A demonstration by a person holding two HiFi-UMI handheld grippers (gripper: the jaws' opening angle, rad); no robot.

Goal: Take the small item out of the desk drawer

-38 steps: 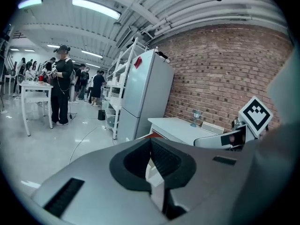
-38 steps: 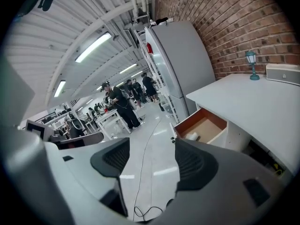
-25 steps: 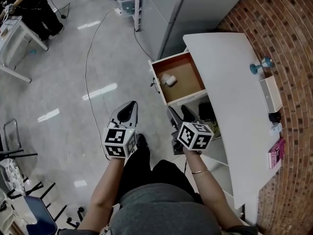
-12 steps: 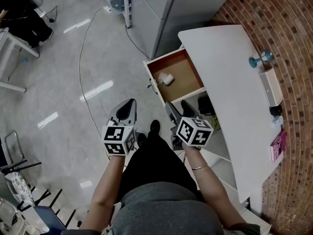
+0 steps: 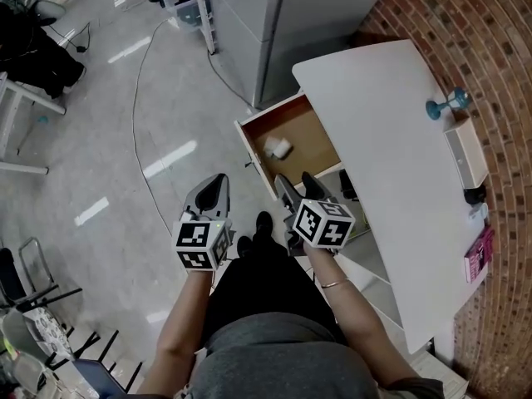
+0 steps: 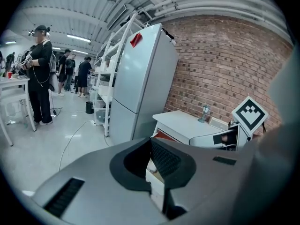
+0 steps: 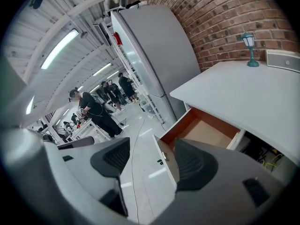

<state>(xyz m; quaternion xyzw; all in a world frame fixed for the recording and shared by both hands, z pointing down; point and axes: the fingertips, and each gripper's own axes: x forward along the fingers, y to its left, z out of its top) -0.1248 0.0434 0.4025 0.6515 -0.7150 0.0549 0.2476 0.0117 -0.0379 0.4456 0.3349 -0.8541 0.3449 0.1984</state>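
The wooden desk drawer (image 5: 306,135) stands pulled open under the white desk (image 5: 382,131). A small white item (image 5: 278,147) lies on its floor near the front. My right gripper (image 5: 299,188) is open and empty, its tips just short of the drawer's front panel (image 5: 253,158). In the right gripper view the panel's handle (image 7: 164,157) shows between the pads of the right gripper (image 7: 152,159), and the item is hidden. My left gripper (image 5: 214,191) hangs over the floor left of the drawer, jaws together with nothing in them; the left gripper (image 6: 151,165) looks toward the desk (image 6: 180,122).
A tall grey cabinet (image 5: 274,23) stands behind the drawer, with a brick wall (image 5: 490,48) to the right. On the desk are a small blue lamp (image 5: 447,106), a white box (image 5: 465,158) and a pink book (image 5: 475,256). A cable (image 5: 140,98) runs across the floor. People stand far left (image 6: 41,74).
The person has stepped forward, and both grippers have come closer to the open drawer. The right gripper's tips now sit almost at the drawer front. Neither gripper's jaws have visibly changed.
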